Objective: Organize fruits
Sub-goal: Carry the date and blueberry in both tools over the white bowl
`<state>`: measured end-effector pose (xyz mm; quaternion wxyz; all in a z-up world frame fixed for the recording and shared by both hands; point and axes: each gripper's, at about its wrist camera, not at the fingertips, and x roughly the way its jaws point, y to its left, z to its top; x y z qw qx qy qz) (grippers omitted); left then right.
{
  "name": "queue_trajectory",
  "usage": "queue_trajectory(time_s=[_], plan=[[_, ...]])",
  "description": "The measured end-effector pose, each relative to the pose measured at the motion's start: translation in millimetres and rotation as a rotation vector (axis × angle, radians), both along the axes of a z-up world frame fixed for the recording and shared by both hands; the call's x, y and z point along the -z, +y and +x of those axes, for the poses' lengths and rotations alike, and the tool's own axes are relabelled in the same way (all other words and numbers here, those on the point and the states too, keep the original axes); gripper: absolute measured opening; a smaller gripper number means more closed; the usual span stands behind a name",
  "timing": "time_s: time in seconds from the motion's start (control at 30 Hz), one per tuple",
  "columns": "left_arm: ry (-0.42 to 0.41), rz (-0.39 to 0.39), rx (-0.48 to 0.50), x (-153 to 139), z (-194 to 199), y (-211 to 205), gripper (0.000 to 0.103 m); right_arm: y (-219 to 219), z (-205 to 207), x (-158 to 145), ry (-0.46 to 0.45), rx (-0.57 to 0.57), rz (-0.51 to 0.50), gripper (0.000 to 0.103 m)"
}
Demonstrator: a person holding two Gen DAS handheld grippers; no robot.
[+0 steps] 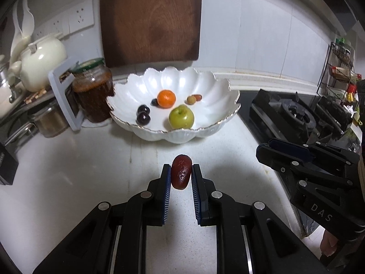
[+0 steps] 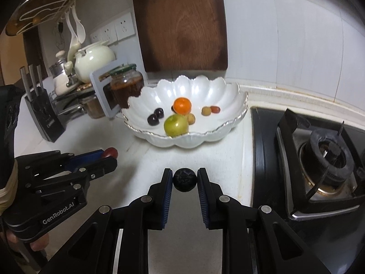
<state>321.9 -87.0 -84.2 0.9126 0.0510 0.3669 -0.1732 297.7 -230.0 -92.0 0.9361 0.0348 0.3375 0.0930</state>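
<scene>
My left hand-held gripper [image 1: 181,174] clamps a red fruit [image 1: 181,174], right hand-held gripper [image 2: 184,180] a dark berry [image 2: 184,180] — both pinched at tips, clear of counter [image 1: 91,171], prob. for bowl [image 1: 228,114] upper ctr.

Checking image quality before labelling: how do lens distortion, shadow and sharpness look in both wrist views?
Left wrist view: straight counter edges bow, corners vignette black, the left hand-held gripper shadows the countertop. Right wrist view: same bowing; the white bowl looks slightly soft.
</scene>
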Motion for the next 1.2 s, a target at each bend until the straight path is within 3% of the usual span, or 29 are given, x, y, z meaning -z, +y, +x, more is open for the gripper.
queue_trajectory(time_s=[0.67,1.2], plan=[[-0.135,-0.037,-0.059,-50.5,-10.1,11.9,0.019,3.0,-5.1,-49.8,-0.152,0.023,-0.033,0.024],[-0.161,-0.055,-0.090,-74.1,26.9,13.5,0.019,1.2,32.8,-69.1,-0.179,0.021,-0.013,0.024]])
